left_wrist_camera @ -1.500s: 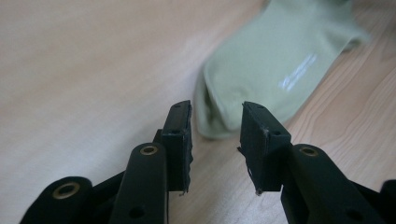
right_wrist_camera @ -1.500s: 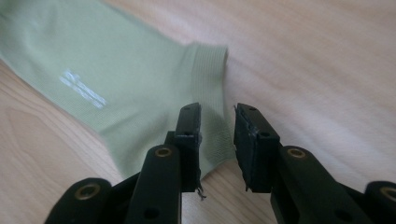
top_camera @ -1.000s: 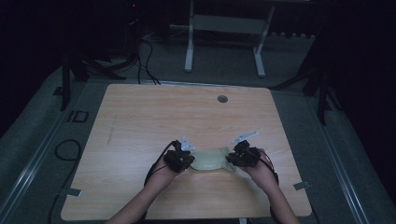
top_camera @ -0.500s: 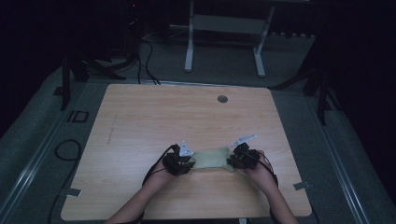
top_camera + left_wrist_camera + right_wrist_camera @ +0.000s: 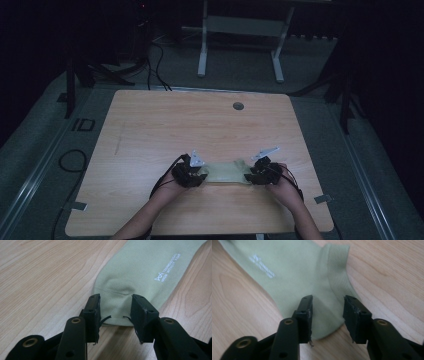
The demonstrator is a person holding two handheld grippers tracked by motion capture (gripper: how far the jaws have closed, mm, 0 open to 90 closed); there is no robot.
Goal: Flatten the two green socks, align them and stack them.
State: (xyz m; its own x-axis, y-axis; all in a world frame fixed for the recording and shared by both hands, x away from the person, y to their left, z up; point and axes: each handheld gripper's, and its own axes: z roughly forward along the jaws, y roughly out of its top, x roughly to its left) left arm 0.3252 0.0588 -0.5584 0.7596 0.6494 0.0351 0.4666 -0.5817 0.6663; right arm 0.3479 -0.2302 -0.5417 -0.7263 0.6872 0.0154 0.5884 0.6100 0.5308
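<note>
Left gripper view first: we see the left gripper (image 5: 115,308) with its two black jaws parted, having just been opening. The toe end of a pale green sock (image 5: 142,272) lies flat on the wood between them, and the pads do not press on it; a little fabric is puckered just beyond the jaw tips. White printed lettering (image 5: 168,267) runs along the sock farther out, toward the upper right of that view.

In the right gripper view the right gripper (image 5: 328,308) stands the same way: jaws apart, just been opening, nothing pinched. Between them lies the sock's (image 5: 294,272) heel corner, with the ribbed cuff (image 5: 339,270) running away just beyond the right-hand jaw and the same white lettering (image 5: 261,267) off to the upper left.

From the high view we place it all on the near part of a light wooden table (image 5: 165,125). The sock (image 5: 227,172) is stretched flat, left to right, with the left gripper (image 5: 196,176) at its left end and the right gripper (image 5: 252,176) at its right end, the person's forearms coming in from the near edge. A small round grommet (image 5: 238,106) sits near the table's far edge, well apart from the sock. Beyond the table, on the dark floor, stand the white legs of a frame (image 5: 240,45).
</note>
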